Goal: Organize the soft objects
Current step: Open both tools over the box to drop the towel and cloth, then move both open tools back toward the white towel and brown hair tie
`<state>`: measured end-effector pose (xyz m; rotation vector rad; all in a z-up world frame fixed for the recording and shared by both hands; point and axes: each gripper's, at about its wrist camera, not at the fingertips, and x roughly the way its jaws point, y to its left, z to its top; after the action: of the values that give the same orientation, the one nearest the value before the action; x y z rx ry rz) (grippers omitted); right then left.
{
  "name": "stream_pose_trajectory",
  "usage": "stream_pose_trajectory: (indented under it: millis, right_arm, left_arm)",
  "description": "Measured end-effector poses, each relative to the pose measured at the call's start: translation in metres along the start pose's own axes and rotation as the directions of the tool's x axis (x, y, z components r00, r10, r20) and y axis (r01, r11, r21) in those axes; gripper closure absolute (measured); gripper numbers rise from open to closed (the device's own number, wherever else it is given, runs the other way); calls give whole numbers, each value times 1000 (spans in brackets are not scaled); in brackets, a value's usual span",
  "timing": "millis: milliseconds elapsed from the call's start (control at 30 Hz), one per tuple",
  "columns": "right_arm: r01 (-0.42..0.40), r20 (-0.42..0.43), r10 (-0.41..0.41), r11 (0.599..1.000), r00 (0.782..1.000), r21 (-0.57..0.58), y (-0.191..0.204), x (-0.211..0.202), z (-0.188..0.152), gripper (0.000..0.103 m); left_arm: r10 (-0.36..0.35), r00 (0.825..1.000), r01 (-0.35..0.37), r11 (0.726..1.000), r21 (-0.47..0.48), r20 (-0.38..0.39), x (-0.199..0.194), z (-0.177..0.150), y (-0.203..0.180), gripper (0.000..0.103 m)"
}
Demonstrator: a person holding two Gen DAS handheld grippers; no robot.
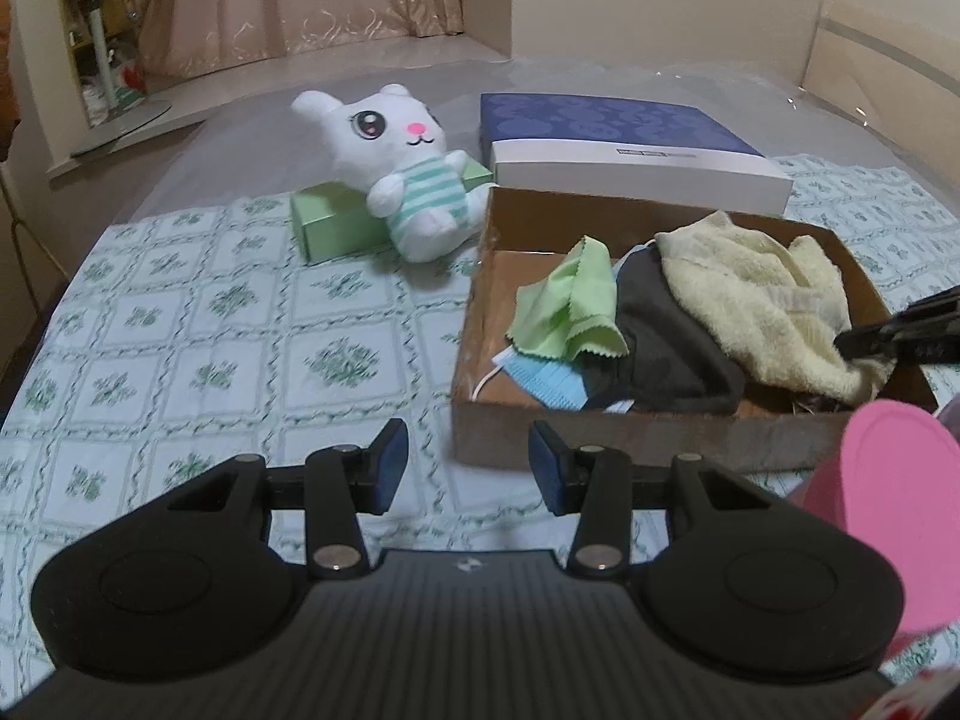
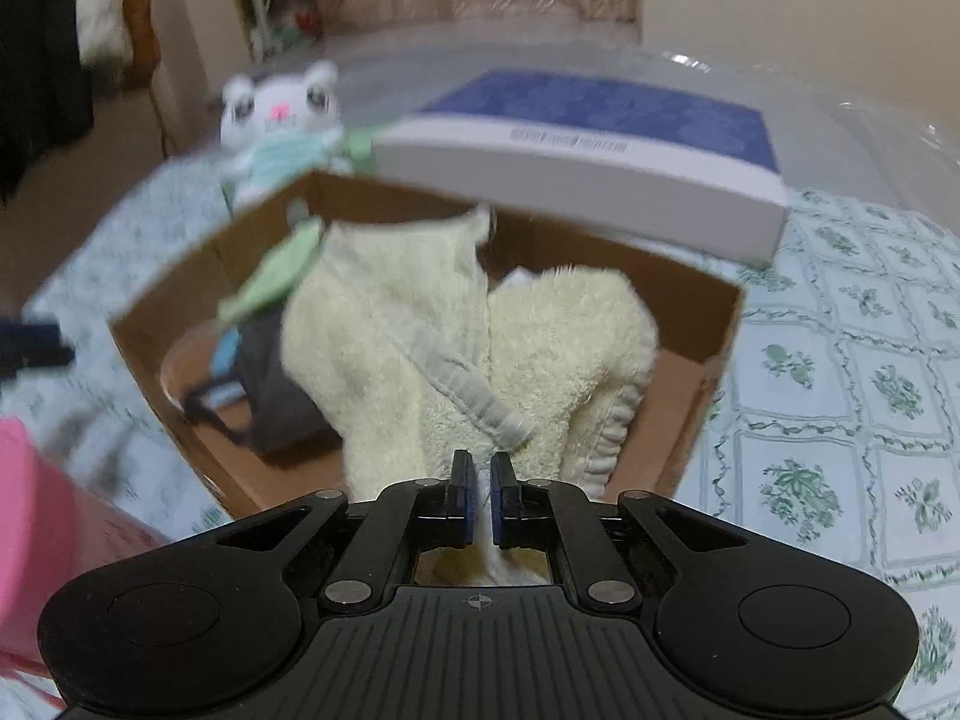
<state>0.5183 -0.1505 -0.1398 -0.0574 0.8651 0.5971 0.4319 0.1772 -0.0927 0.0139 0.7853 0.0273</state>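
A brown cardboard box (image 1: 474,324) lies on the bed and holds a cream towel (image 1: 762,294), a dark cloth (image 1: 660,336), a green cloth (image 1: 570,306) and a blue face mask (image 1: 546,384). My right gripper (image 2: 478,480) is shut on the cream towel (image 2: 420,330) over the box (image 2: 696,330); its tip shows in the left wrist view (image 1: 900,330). My left gripper (image 1: 468,456) is open and empty, low over the bedspread just in front of the box. A white plush rabbit (image 1: 402,162) leans on a green box (image 1: 336,222) behind.
A blue and white flat box (image 1: 624,144) lies behind the cardboard box. A pink object (image 1: 876,516) stands at the near right. The bedspread (image 1: 198,324) is patterned green and white. Curtains and a wall lie beyond the bed.
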Motion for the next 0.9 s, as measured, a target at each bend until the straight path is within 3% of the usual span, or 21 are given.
stream_pose_trajectory:
  millis: [100,233,567,900]
  right_arm:
    - [-21,84,17,999,996,50,-3,-31,-1,91]
    - [-37,195,16,994,981,106,-4,-77,-15,41]
    - [-49,284,-4,983,959,179,23,-155,-62,39]
    - [-112,246,57,970,968,216,76,-183,-116,39]
  left_arm:
    - [9,1000,-9,1000,-25,4,-15,-6,7,62]
    - [11,1000,-10,998,-63,16,-40,-15,13,62]
    - [12,999,-7,995,-97,50,-113,-48,11,61]
    - [21,999,-15,989,-145,38,-166,-102,5,61]
